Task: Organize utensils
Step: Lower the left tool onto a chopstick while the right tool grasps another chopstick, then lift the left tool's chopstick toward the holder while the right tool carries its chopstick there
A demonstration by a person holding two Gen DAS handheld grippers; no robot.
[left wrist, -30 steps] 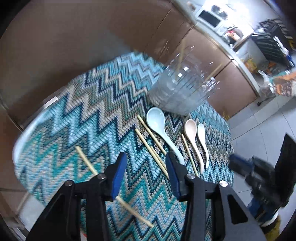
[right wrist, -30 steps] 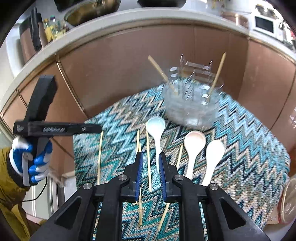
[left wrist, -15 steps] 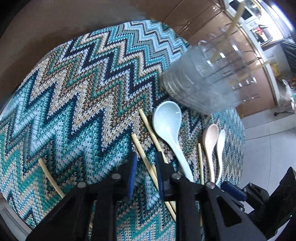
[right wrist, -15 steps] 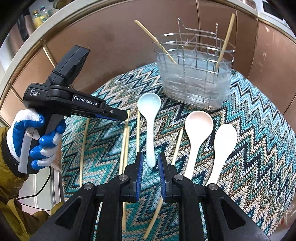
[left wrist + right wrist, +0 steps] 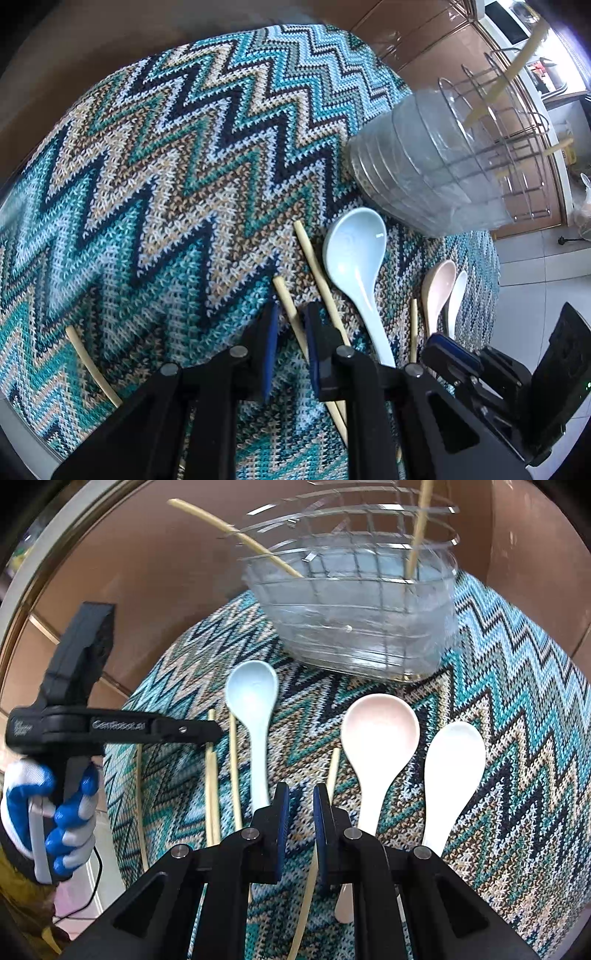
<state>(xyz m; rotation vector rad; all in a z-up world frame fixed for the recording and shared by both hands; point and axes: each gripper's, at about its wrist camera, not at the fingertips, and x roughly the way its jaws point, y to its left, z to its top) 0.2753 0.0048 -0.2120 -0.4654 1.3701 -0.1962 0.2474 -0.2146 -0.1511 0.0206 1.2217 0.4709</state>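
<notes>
The left gripper is low over the zigzag cloth, its jaws narrowed around a chopstick that runs between the blue pads; whether the pads already press on it cannot be told. A second chopstick lies just to the right, beside the pale blue spoon. A third chopstick lies well apart on the left. Farther right are a short chopstick, a pink spoon and a white spoon.

The right gripper hovers with a narrow gap and nothing in it, between the blue spoon's handle and the pink spoon, above a chopstick. Beyond stands the clear wire-framed holder, with two chopsticks leaning in it.
</notes>
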